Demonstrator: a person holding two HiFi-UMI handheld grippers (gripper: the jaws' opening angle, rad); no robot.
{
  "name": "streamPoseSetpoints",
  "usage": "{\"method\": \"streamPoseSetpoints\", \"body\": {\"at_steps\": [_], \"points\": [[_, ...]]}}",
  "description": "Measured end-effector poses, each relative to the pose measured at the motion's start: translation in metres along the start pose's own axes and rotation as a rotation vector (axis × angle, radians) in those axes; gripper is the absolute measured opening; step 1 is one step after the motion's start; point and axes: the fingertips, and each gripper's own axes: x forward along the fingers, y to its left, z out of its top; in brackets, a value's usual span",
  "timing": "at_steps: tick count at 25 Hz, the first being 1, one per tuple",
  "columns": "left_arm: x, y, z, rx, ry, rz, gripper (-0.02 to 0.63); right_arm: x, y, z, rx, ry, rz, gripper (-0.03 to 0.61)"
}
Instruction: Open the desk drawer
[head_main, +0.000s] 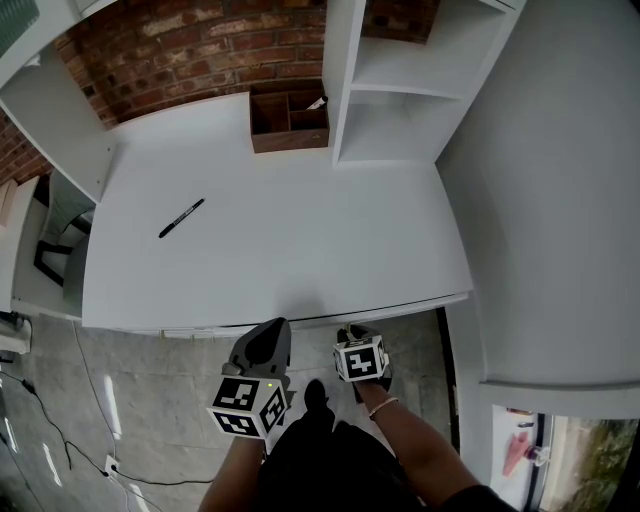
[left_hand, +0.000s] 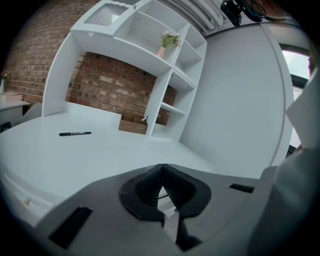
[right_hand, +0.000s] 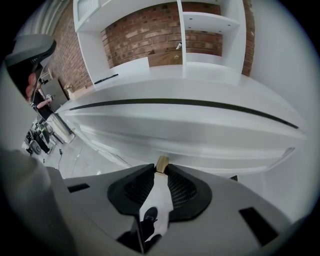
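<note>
The white desk has a shallow drawer under its front edge, and the drawer looks closed. A small brass knob sticks out of the drawer front. My right gripper points steeply down at the desk's front edge, and its pads sit tight against both sides of the knob. My left gripper hovers just left of it at the desk edge, aimed over the desktop. Its jaws meet at the tips with nothing between them.
A black pen lies on the left part of the desktop. A brown wooden organiser stands at the back against the brick wall. White shelves rise at the back right, and a white wall panel bounds the right. Cables run over the floor.
</note>
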Motion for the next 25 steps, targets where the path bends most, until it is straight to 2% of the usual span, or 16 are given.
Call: {"method": "streamPoseSetpoints", "body": {"at_steps": [25], "points": [[-0.021,-0.053,-0.023,0.032,0.011,-0.024,0.008,-0.044,0.024,-0.071,-0.044,0.019,0.031,0.078]]}}
